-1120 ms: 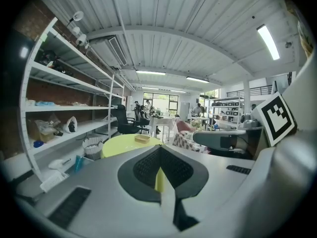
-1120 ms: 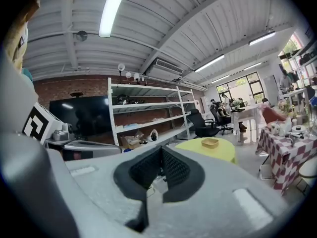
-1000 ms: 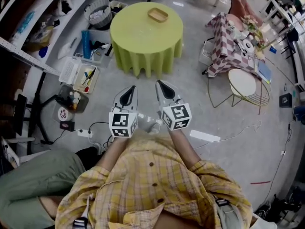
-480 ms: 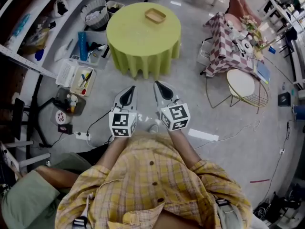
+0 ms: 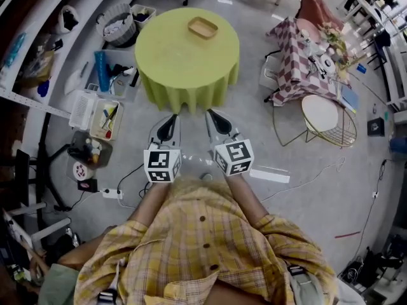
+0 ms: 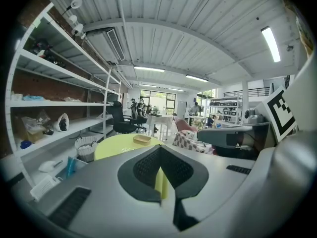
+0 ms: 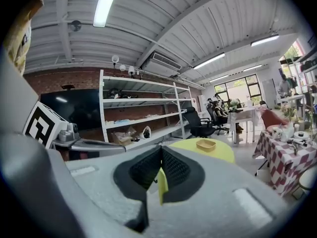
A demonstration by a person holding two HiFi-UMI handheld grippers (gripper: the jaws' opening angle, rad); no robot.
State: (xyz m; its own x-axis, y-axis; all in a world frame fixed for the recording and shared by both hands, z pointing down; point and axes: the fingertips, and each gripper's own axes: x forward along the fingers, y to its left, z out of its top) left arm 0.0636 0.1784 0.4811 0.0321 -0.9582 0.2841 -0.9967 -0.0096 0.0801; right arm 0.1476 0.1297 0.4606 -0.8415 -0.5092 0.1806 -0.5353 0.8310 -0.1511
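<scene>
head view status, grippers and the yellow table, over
Left gripper, right gripper shut, empty, side by side. Yellow table ahead, tray on it. Nothing stands between.

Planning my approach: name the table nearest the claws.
The yellow-green round table, straight ahead; the checkered table and small white table stand farther right.

Both hand-held grippers (image 5: 170, 121) (image 5: 213, 115) seemingly closed.

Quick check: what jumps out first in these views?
The round table in its lime cloth, dead ahead, with a small tray on it. Nearer, the left gripper and right gripper point at it side by side, both shut and empty.
</scene>
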